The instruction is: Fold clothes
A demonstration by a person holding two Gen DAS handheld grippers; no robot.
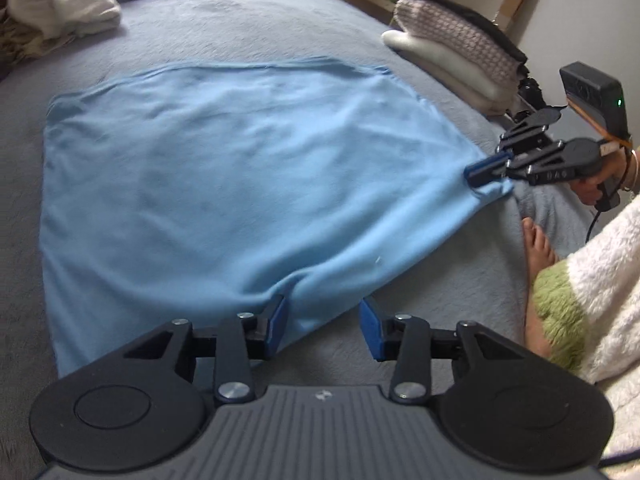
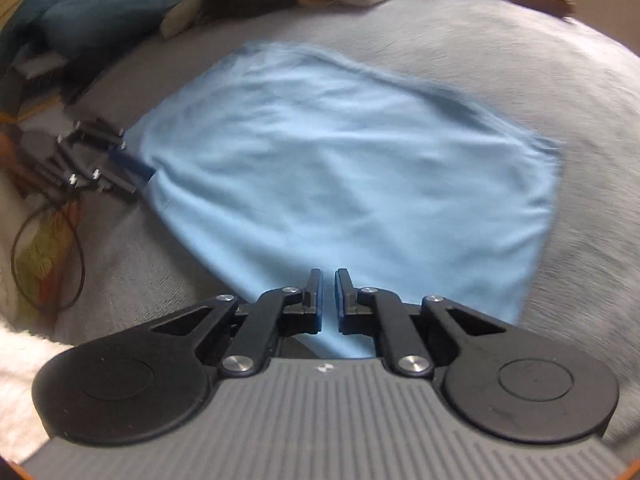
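1. You are keeping the right gripper (image 2: 328,300) nearly closed, its blue pads clamping the near right corner of the light blue cloth (image 2: 340,168). The left wrist view confirms it: that corner is lifting into a small peak at the pads (image 1: 486,170), so you are pinching it to carry or tension the edge.
2. You are holding the left gripper (image 1: 324,322) partly apart. The near left corner of the light blue cloth (image 1: 240,168) is lying between its fingers, bunching against the left pad (image 1: 278,326); the right pad is standing clear of the fabric. Judgement: this side is not yet gripped.
3. The cloth is lying spread flat on the grey bed cover (image 1: 240,28), far edge straight, only the near corners disturbed. Judgement: you are setting up a two-corner lift for the first fold.
4. A stack of folded items (image 1: 460,52) is sitting far right, a white bundle (image 1: 64,8) far left, both well apart from the cloth, keeping the folding area free.
5. Risk, as judged: lifting now is likely to skew the cloth.
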